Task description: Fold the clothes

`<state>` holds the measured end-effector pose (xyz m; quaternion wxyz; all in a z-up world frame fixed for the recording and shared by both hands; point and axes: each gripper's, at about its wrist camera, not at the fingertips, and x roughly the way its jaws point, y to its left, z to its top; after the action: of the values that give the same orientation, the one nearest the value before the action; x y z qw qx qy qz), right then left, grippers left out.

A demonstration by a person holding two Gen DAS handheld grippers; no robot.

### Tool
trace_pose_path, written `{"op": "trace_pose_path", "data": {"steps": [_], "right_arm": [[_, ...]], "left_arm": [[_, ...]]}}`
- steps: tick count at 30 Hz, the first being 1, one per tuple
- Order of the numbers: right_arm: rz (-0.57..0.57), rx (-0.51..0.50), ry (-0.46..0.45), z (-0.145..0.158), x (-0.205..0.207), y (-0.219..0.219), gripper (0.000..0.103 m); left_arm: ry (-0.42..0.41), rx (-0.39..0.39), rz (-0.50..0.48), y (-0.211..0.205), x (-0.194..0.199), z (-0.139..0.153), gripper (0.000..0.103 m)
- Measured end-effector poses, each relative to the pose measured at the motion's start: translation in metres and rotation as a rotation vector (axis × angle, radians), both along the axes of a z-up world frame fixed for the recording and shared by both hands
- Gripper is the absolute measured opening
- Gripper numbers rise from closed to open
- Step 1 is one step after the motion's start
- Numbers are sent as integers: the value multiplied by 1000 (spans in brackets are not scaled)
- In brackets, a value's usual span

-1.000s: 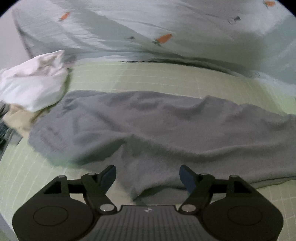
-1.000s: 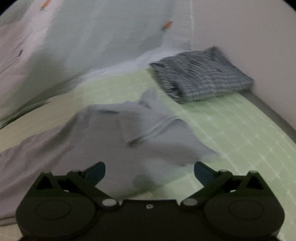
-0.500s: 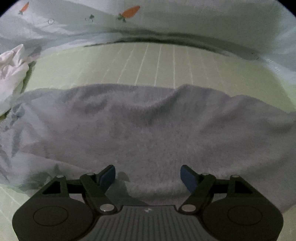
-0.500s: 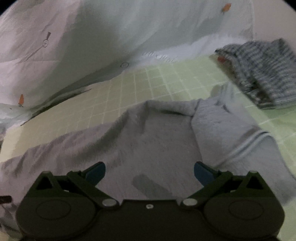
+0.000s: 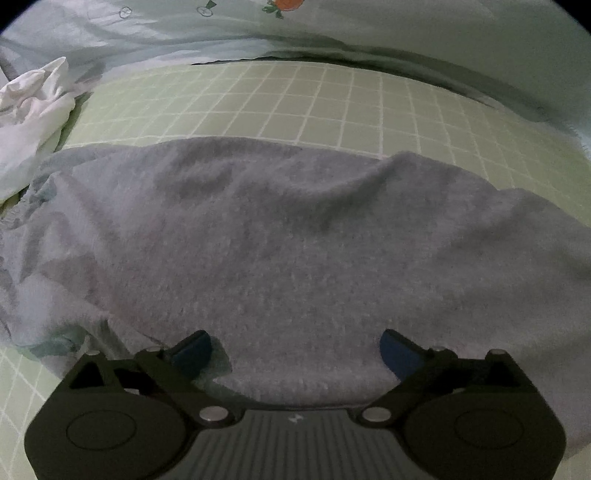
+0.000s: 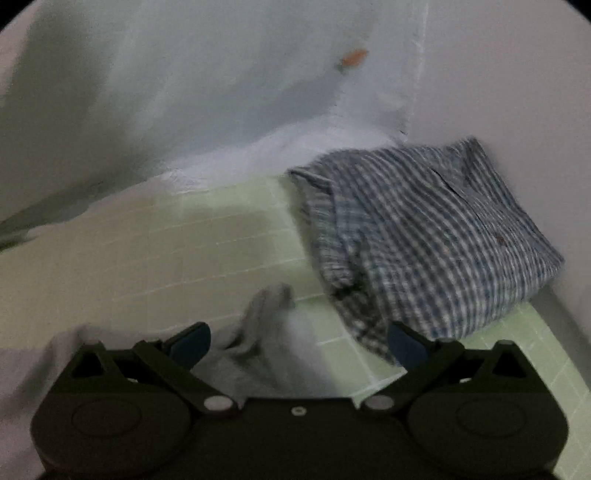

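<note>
A grey fleecy garment (image 5: 295,236) lies spread wide across the green checked sheet (image 5: 314,99). My left gripper (image 5: 295,349) is open and empty, low over the garment's near edge. In the right wrist view only one end of the grey garment (image 6: 258,332) shows, bunched up between the fingers of my right gripper (image 6: 299,345), which is open and empty. A folded blue-and-white checked shirt (image 6: 424,236) lies just beyond the right gripper, against the wall.
A crumpled white garment (image 5: 33,110) lies at the far left. A pale quilt with carrot prints (image 5: 295,22) is bunched along the back of the bed, and it also shows in the right wrist view (image 6: 221,92). A wall (image 6: 517,74) bounds the right side.
The right gripper has swung right, from over the garment's middle to its end by the checked shirt. The left gripper has moved a little closer over the grey garment. Both stay open.
</note>
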<state>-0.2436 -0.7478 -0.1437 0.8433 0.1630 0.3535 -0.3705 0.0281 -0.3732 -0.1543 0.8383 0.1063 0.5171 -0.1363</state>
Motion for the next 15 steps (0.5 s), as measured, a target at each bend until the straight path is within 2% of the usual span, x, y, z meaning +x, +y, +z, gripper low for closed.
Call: {"op": "trace_pose_path", "data": {"steps": [4,7,8,9,10,11,12,15], "right_arm": [[13,-89,67,3,1,10,101],[60,-116,157,-8,11,26,79],[63,-110,180,-11,12,26,65],[63,-97,194,-14,12,25,46],[63,-79,178,-13,10,19,35],[63,-62,158,-12,7,13,9],[64,-44,138,-11,5,7,1],[11,-133,144,1,4,-23,1]], "left_arm": [[0,4,8,0,0,-1,100],[2,5,13,0,1,-2,100],[4,5,13,0,2,-2,100],[5,4,13,1,2,-1,100],[5,3,13,1,2,-1,100],[5,2,13,2,2,-1,100],[5,1,14,2,1,-2,100],[2,-2,17,2,1,-3,100]]}}
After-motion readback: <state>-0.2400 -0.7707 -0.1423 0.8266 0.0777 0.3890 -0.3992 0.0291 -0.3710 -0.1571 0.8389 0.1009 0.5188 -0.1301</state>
